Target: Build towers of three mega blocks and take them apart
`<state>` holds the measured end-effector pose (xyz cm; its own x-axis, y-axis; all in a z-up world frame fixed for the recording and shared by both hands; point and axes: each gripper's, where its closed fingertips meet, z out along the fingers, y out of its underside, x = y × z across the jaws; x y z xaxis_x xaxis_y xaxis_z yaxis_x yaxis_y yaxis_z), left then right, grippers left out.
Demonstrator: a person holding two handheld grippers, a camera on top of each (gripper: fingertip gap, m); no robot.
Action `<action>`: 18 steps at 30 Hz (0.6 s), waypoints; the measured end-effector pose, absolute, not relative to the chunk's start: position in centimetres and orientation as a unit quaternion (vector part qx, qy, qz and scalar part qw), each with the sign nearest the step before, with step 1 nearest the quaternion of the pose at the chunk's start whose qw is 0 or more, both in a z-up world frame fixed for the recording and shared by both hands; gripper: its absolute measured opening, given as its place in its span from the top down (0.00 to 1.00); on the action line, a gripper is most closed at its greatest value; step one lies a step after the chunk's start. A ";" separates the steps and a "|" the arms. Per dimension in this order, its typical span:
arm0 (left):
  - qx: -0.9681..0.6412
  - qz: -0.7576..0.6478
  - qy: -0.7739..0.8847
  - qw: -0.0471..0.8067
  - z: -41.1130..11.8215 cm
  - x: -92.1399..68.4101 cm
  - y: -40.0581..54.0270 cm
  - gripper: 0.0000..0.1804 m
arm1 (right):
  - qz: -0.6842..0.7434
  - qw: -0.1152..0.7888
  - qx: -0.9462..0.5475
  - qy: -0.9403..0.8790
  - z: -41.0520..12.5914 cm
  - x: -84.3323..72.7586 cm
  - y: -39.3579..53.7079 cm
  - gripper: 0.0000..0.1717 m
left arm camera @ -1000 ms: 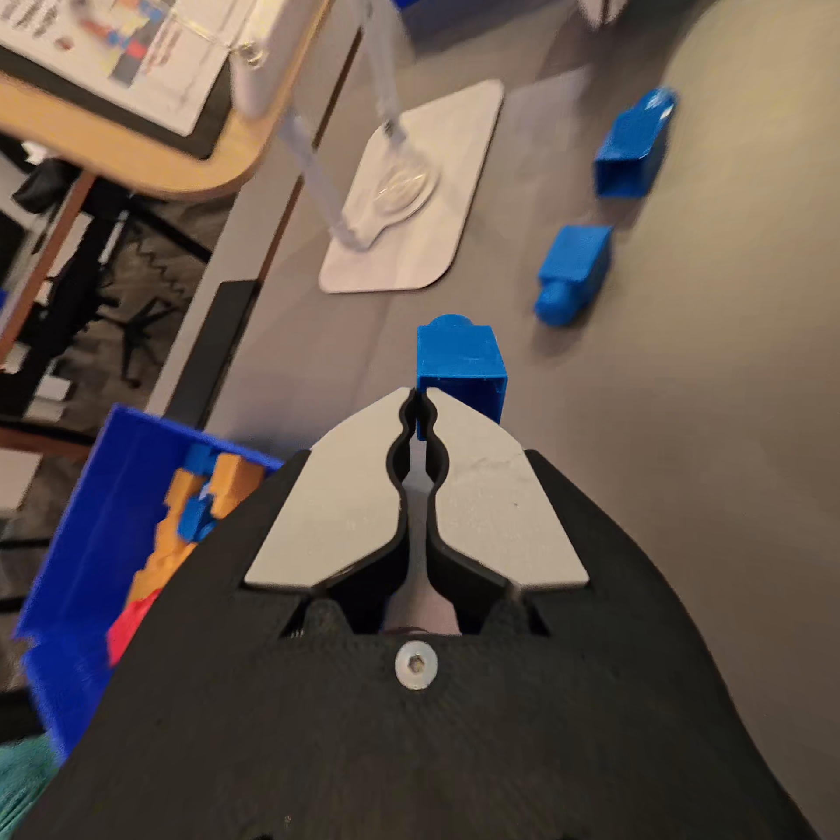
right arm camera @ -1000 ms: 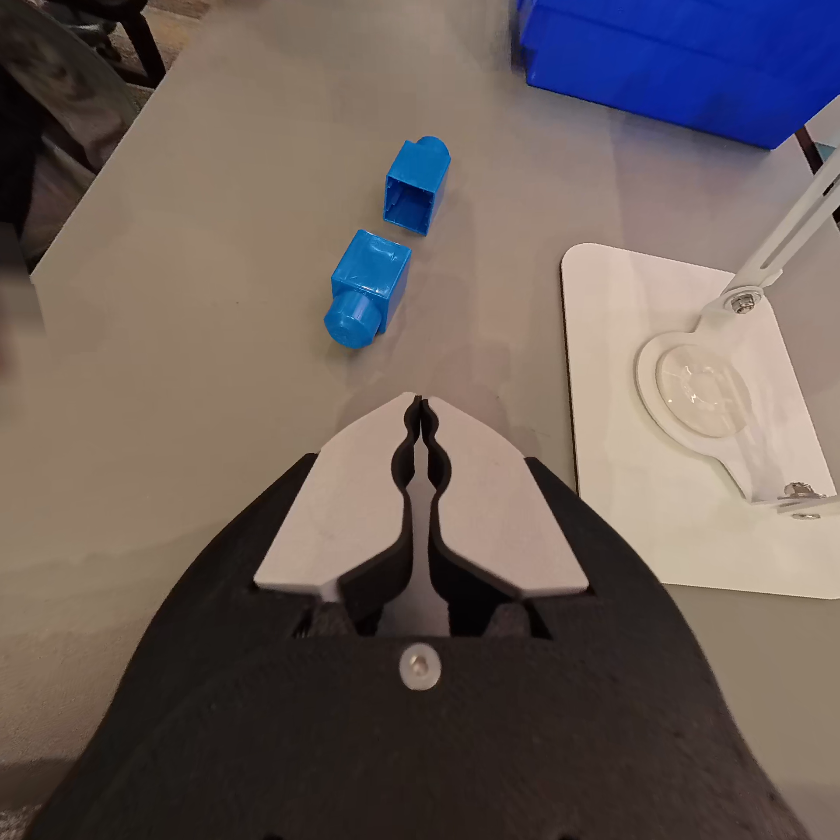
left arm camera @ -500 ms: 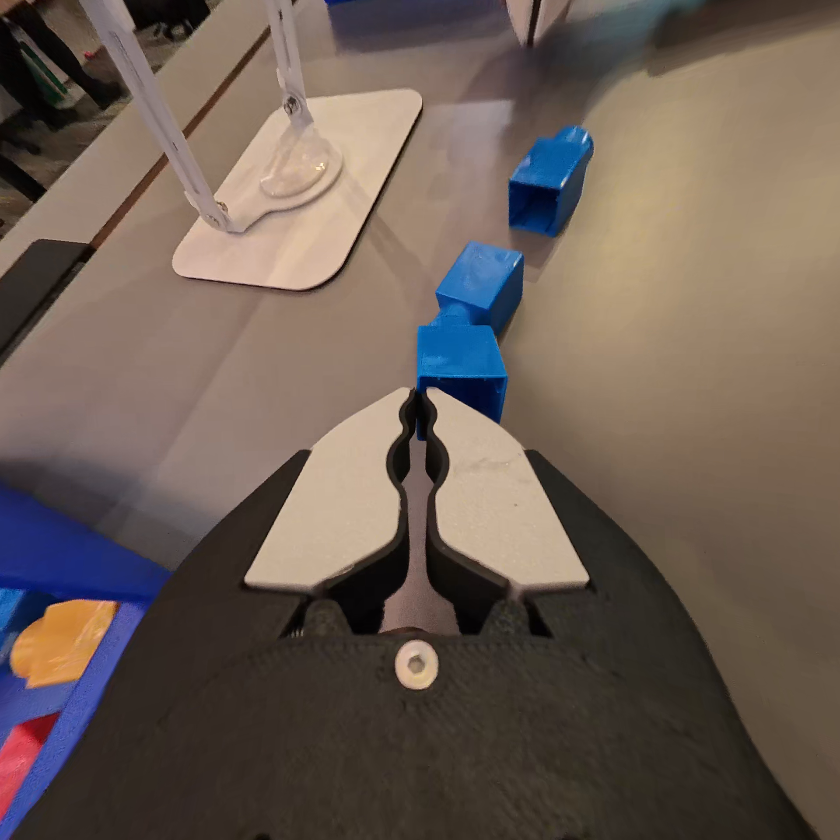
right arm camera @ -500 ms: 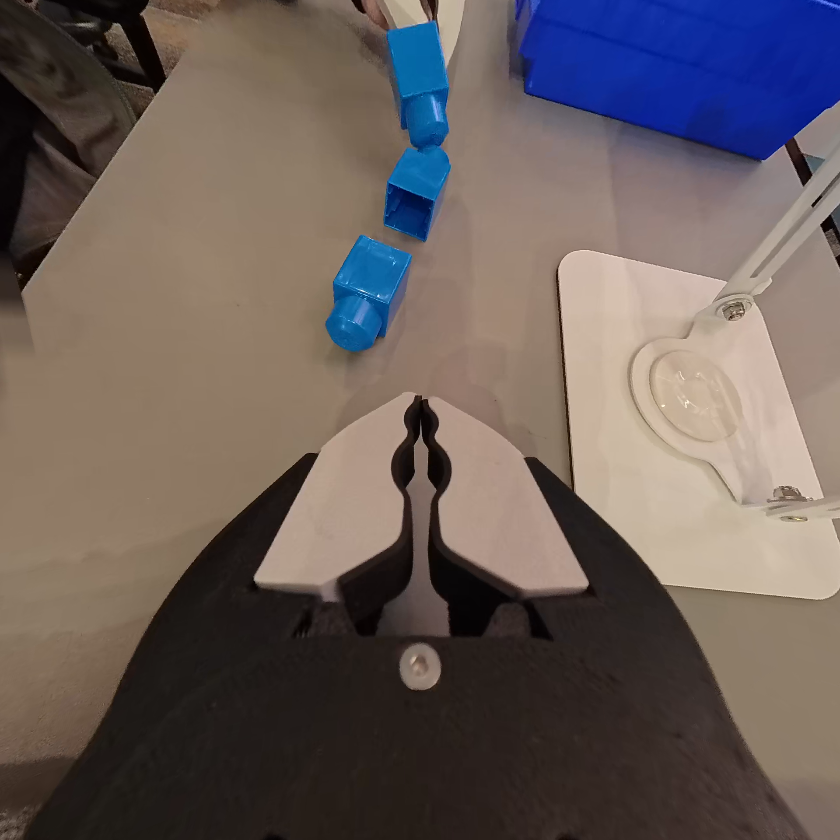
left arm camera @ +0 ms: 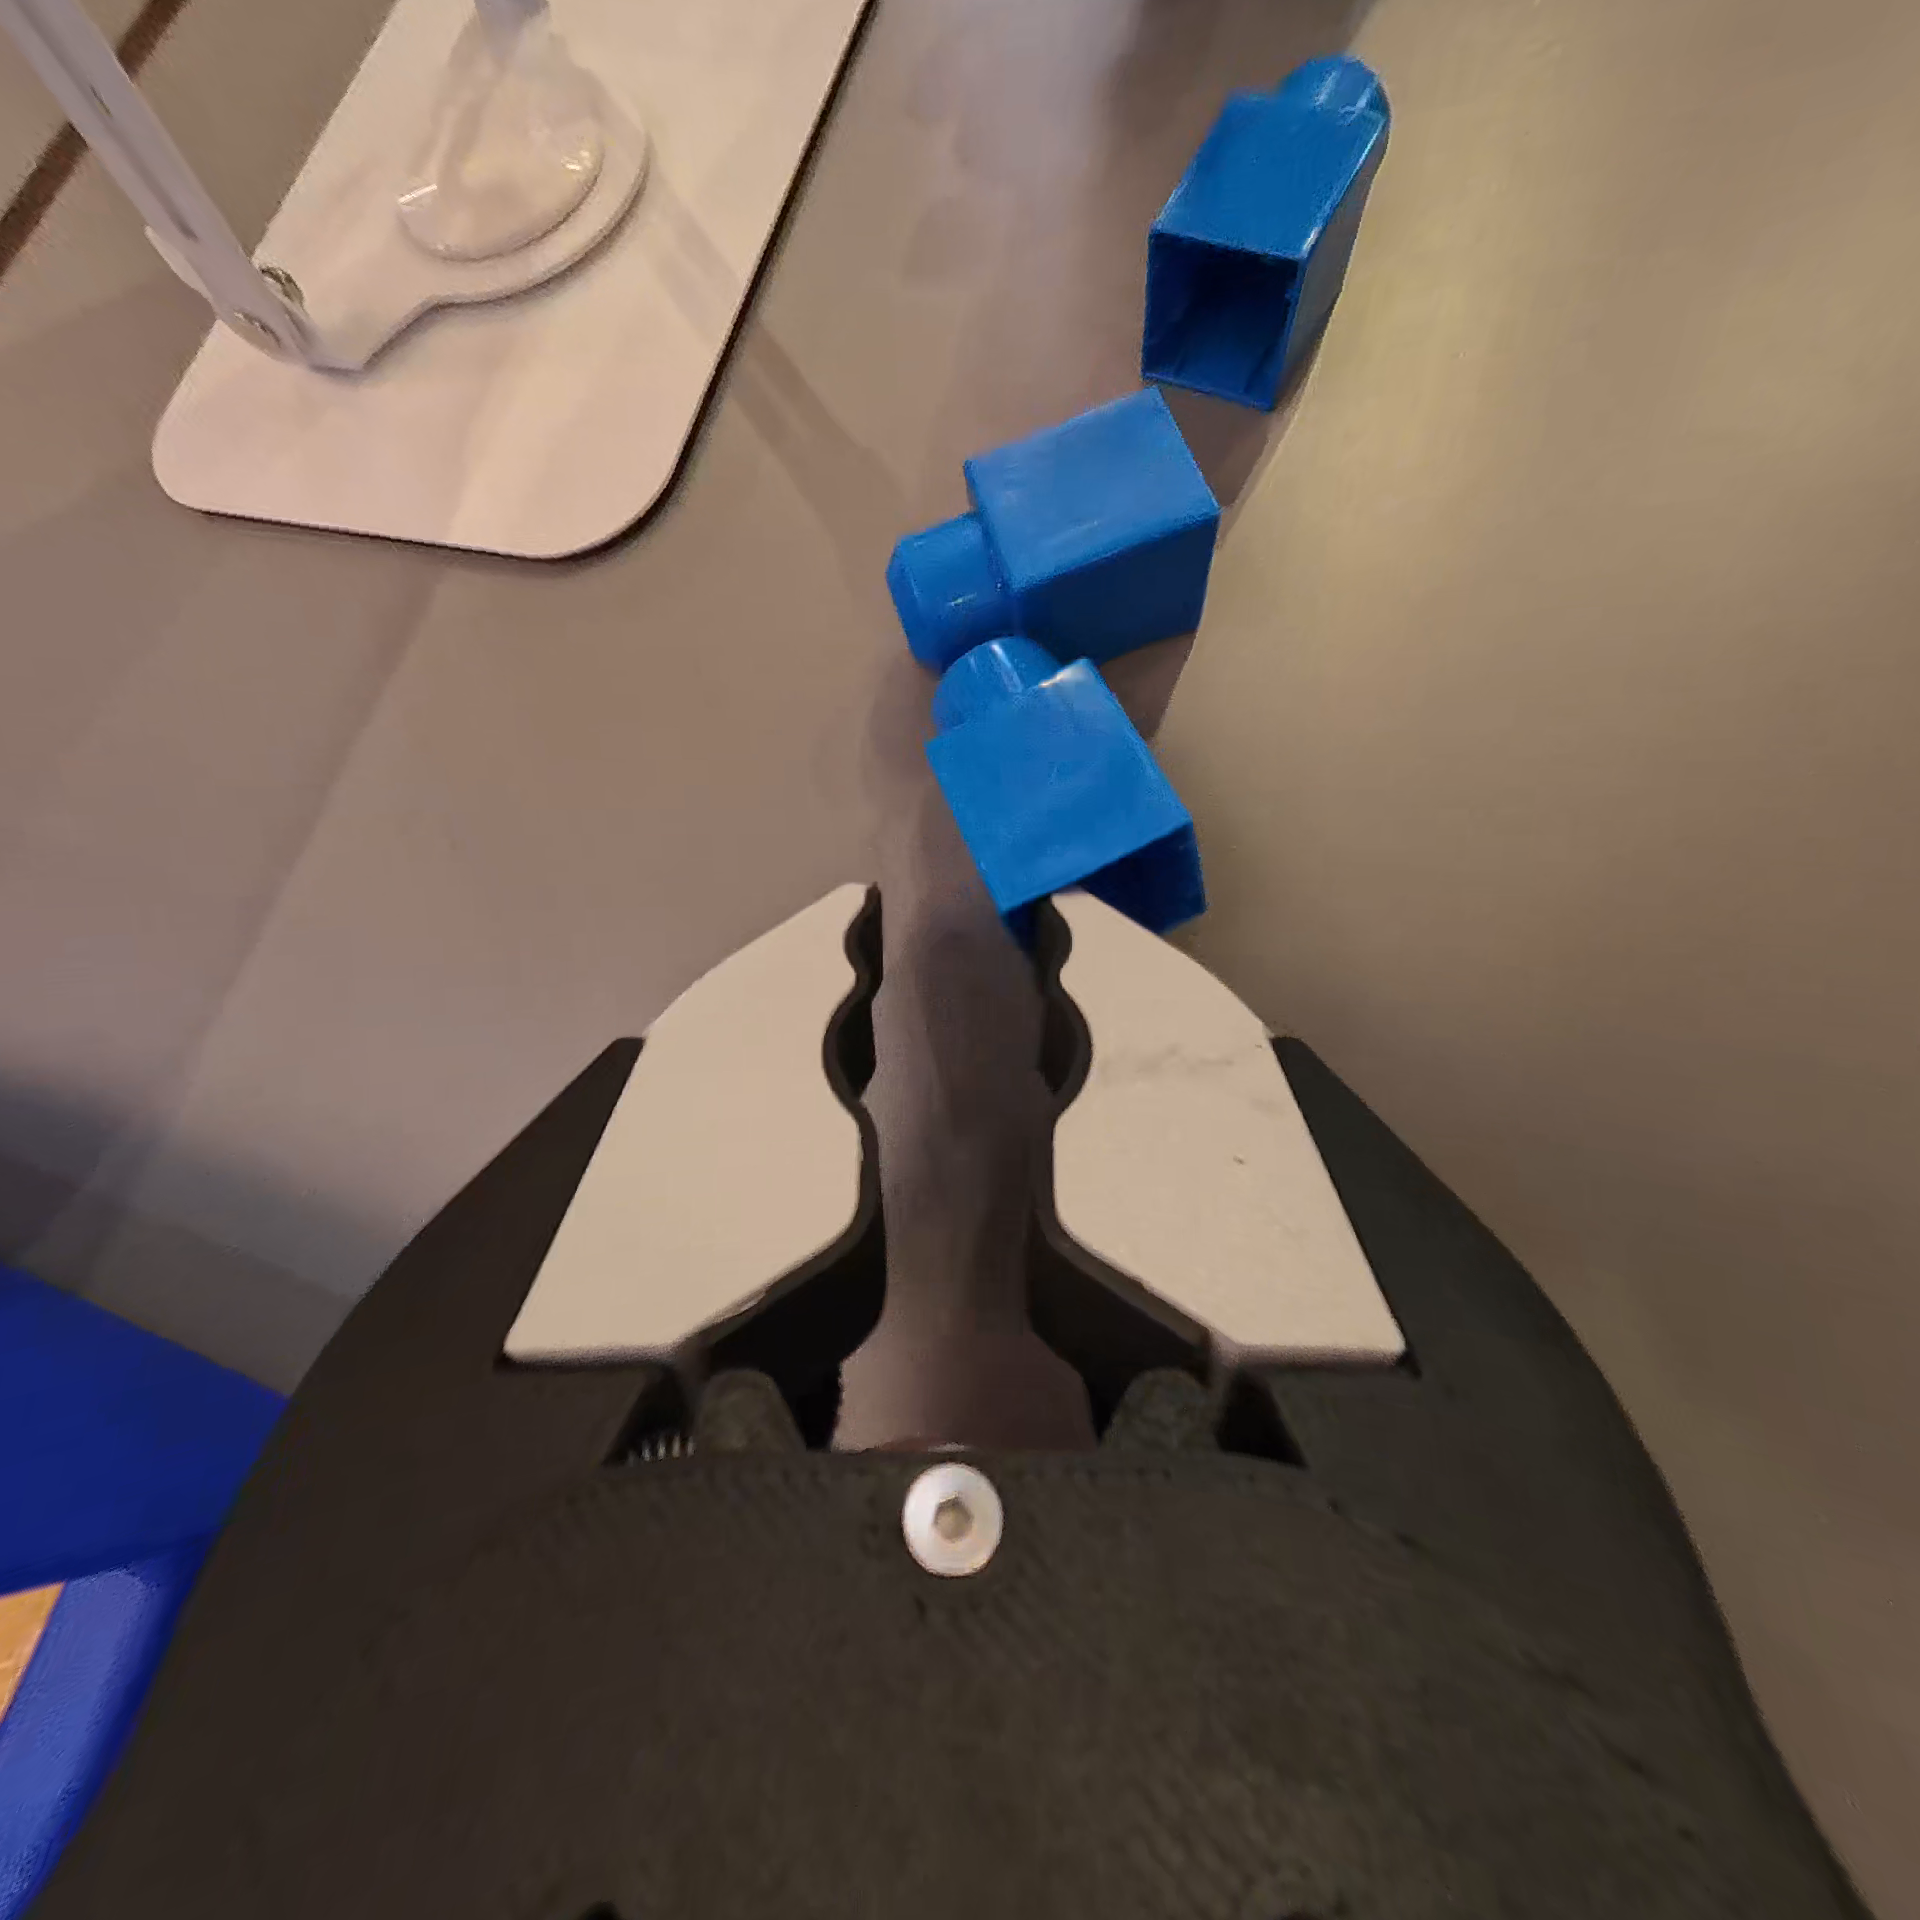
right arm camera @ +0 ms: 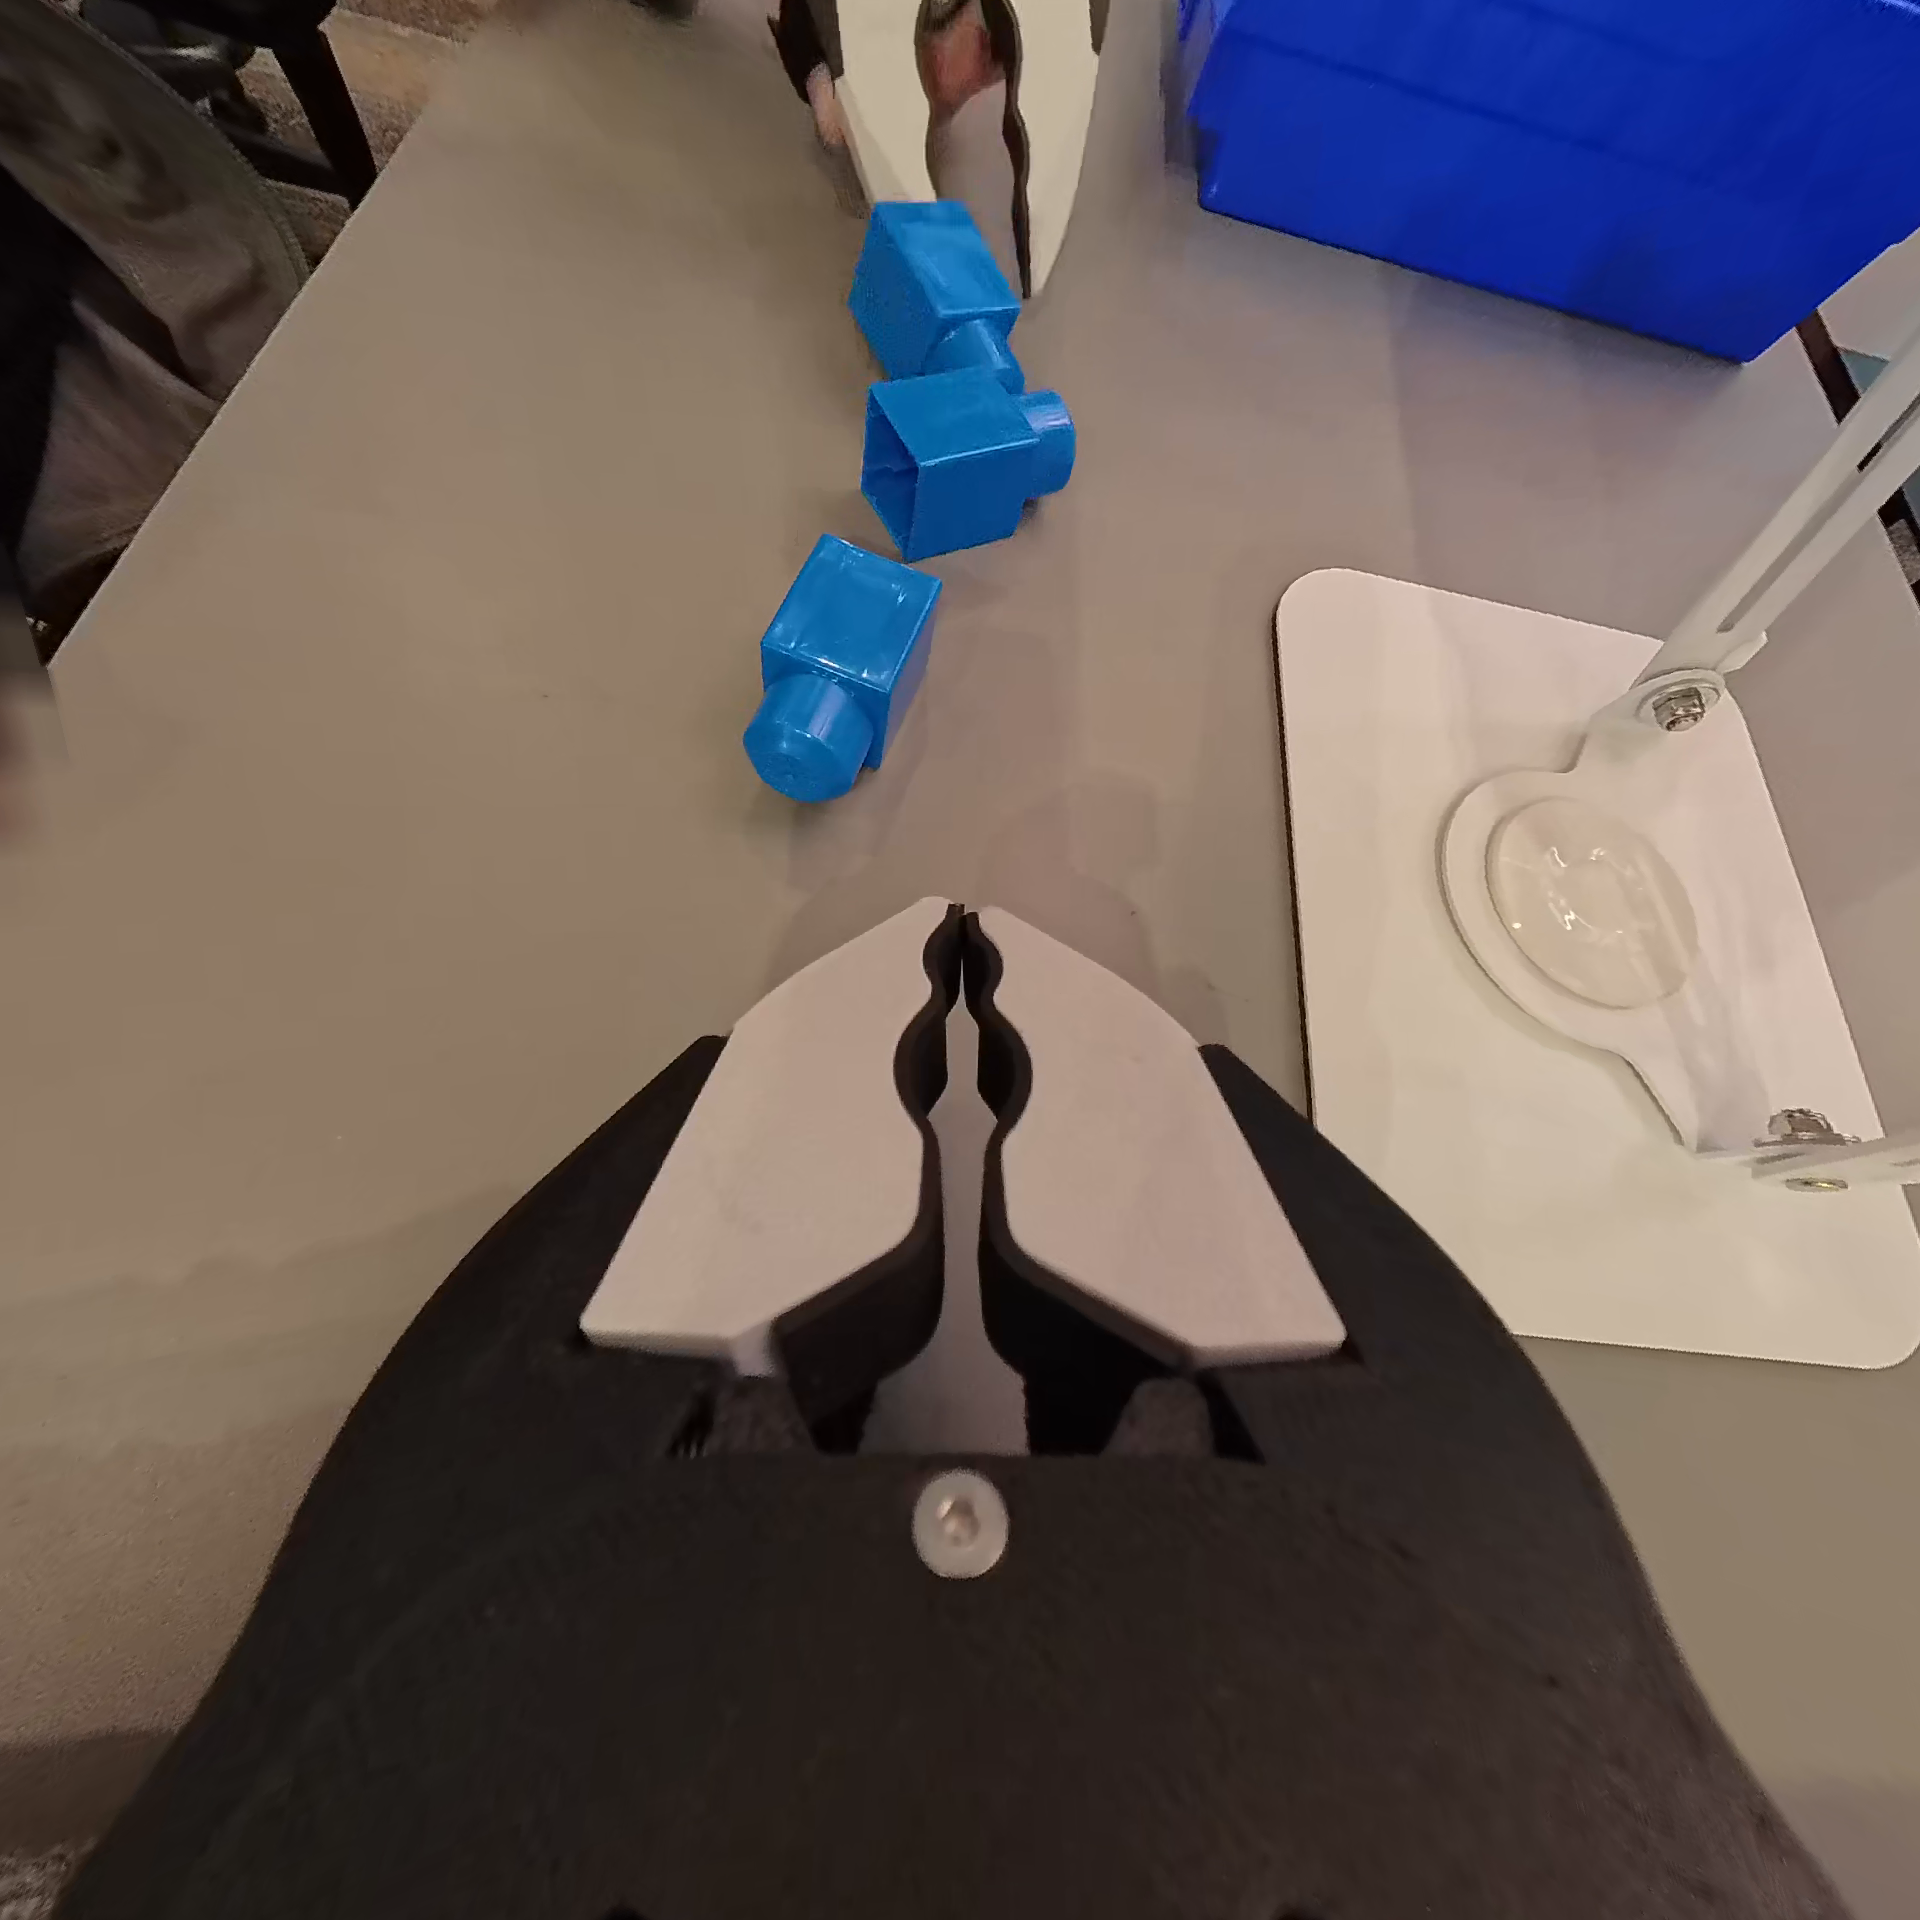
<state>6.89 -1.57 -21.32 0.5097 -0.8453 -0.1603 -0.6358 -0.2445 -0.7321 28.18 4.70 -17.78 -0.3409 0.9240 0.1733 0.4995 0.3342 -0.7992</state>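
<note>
Your left hand-held gripper [left arm camera: 961,920] stands open, empty, beside the nearest block [left arm camera: 1055,800]. Your right hand-held gripper [right arm camera: 958,914] is closed on nothing. Three blue blocks lie separate on the desk [right arm camera: 468,831]; no tower stands.

Grey, plain table [right arm camera: 416,935] under everything. On it, three solid blue blocks: nearest block [right arm camera: 847,665] a lighter, glossy blue with pale highlights, middle block [right arm camera: 951,462] the same blue with a darker hollow, farthest block [right arm camera: 930,291] likewise blue. To the right of the blocks, a white base plate [right arm camera: 1455,1195] with a clear dome and white struts. Beyond the plate, a deep blue bin [right arm camera: 1558,156]; orange showing inside it at the left wrist view's lower left corner [left arm camera: 21,1642]. Black textured bodies, pale grey finger faces and black pad edges on the right gripper [right arm camera: 958,914] and left gripper [left arm camera: 961,914].
</note>
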 end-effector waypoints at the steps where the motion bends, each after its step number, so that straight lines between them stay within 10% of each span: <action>1: -0.776 -0.142 0.469 0.396 -21.2 6.9 -1.5 0.84 | 0.328 0.323 -0.474 -0.750 -17.8 28.2 4.7 1.00; 10: -0.812 -0.122 0.449 0.352 -22.3 4.5 -2.8 0.60 | 0.327 0.322 -0.474 -0.752 -17.8 28.2 4.6 1.00; 18: -0.826 -0.141 0.410 0.359 -20.9 6.4 -5.0 0.58 | 0.326 0.322 -0.475 -0.752 -17.9 28.1 4.7 1.00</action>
<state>6.37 -4.96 -20.92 0.6234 -0.7795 -0.0615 -0.5774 -0.4058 -0.7085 28.09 4.66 -17.88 -0.3428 0.9231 0.1743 0.5039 0.3372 -0.7952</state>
